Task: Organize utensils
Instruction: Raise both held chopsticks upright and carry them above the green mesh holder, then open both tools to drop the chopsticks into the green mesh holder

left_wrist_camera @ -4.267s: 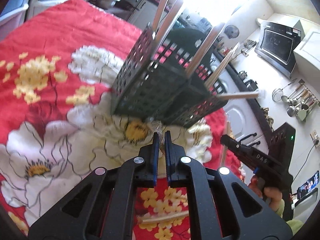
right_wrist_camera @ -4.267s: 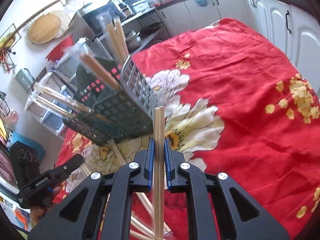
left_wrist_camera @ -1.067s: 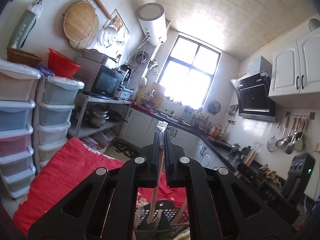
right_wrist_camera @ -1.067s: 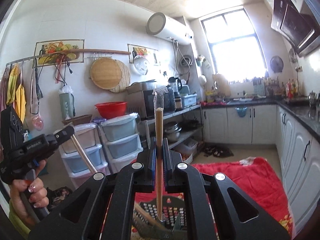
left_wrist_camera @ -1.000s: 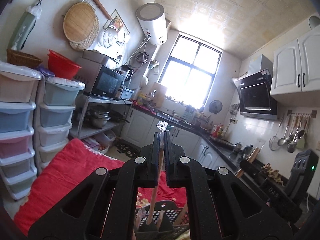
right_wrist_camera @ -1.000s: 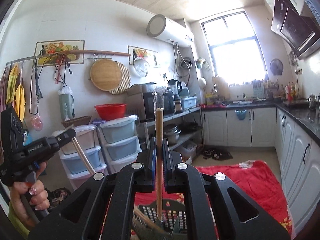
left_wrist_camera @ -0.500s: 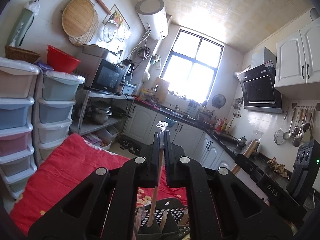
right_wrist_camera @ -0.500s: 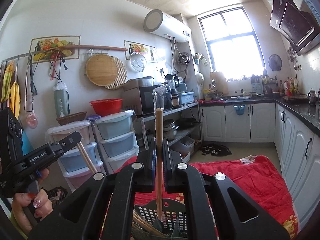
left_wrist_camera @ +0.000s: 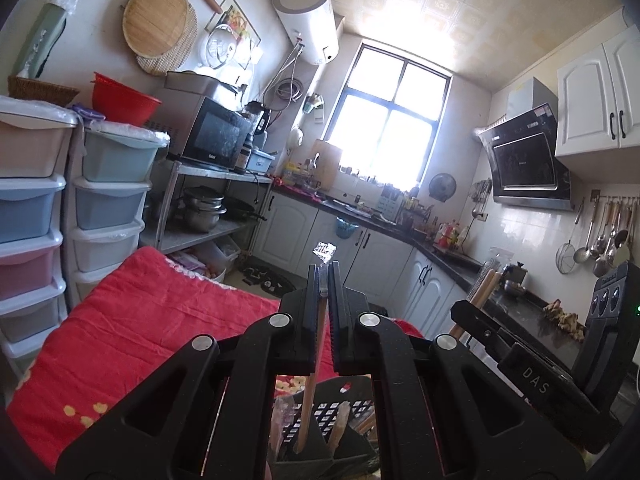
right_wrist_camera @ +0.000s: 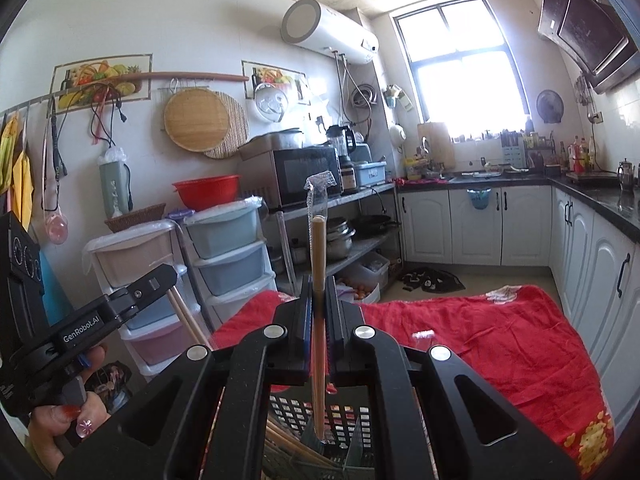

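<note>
I hold each gripper, left (left_wrist_camera: 324,280) and right (right_wrist_camera: 319,292), clamped mid-length on wrapped chopsticks (right_wrist_camera: 319,256): light, stiff, slippery film; lower tips over caddy (right_wrist_camera: 344,420)

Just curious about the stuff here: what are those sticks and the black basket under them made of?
The chopsticks look like pale bamboo or wood, matte and tan, in a clear crinkly plastic sleeve. The basket looks like moulded black plastic, judging by its even square perforations.

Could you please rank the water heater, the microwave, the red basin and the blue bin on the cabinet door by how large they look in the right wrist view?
1. water heater
2. microwave, close; depth makes this unsure
3. red basin
4. blue bin
</note>
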